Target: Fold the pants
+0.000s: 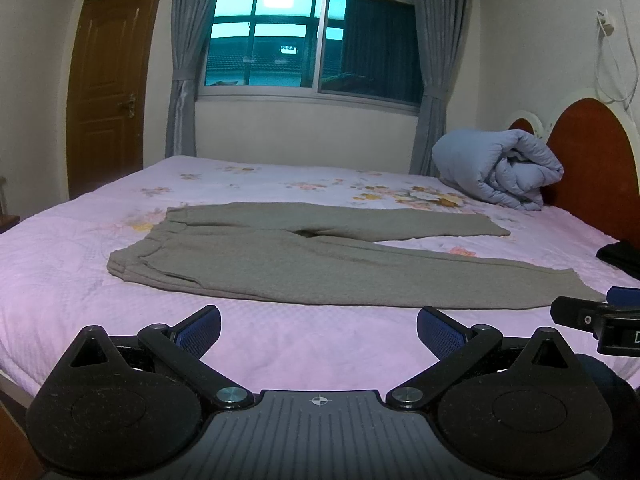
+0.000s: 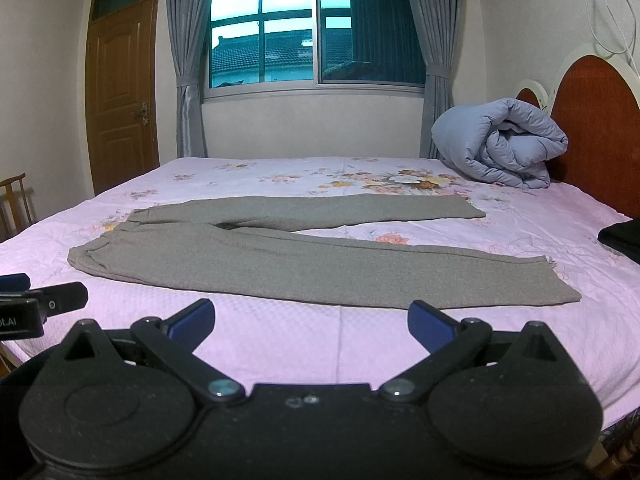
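Observation:
Grey pants point(image 1: 304, 260) lie flat on the pink bed sheet point(image 1: 280, 344), waistband to the left, two legs spread to the right in a narrow V. They also show in the right wrist view point(image 2: 304, 256). My left gripper point(image 1: 319, 330) is open and empty, hovering over the sheet short of the near leg. My right gripper point(image 2: 310, 322) is open and empty, just short of the near leg's edge. The right gripper's tip shows at the right edge of the left wrist view point(image 1: 592, 316), and the left gripper's tip shows at the left of the right wrist view point(image 2: 48, 300).
A rolled blue duvet point(image 1: 500, 168) lies at the far right by the red headboard point(image 1: 592, 160). A black folded item point(image 1: 624, 256) sits at the right edge of the bed. A wooden door point(image 1: 108, 92), a curtained window point(image 1: 296, 36) and a chair point(image 2: 14, 204) stand beyond.

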A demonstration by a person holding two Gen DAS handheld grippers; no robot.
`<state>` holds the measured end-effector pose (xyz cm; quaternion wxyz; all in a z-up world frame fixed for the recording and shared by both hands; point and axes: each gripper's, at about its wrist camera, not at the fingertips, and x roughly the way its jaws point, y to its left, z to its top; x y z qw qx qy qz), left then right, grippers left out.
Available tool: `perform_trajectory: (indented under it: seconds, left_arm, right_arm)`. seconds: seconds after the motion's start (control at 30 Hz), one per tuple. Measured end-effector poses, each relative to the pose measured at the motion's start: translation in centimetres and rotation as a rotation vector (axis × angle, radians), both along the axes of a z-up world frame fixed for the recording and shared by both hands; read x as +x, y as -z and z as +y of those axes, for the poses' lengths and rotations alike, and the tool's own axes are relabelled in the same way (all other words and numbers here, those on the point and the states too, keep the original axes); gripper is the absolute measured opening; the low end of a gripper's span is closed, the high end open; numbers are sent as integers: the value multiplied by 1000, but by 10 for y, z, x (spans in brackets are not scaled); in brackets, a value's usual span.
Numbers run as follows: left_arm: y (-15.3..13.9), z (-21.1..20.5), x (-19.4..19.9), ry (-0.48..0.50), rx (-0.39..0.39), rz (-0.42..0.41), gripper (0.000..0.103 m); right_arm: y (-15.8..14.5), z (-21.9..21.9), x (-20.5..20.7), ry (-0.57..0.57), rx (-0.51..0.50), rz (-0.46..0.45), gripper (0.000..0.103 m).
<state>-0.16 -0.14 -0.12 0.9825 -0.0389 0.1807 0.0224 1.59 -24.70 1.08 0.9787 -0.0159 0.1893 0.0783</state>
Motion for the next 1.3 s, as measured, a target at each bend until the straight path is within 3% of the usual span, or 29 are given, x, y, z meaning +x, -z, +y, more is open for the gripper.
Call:
perform_trajectory:
  seconds: [1.3]
  left_arm:
    - [1, 1, 0, -1, 5, 9, 103]
  right_arm:
    - [-1, -1, 0, 0, -1, 2, 97]
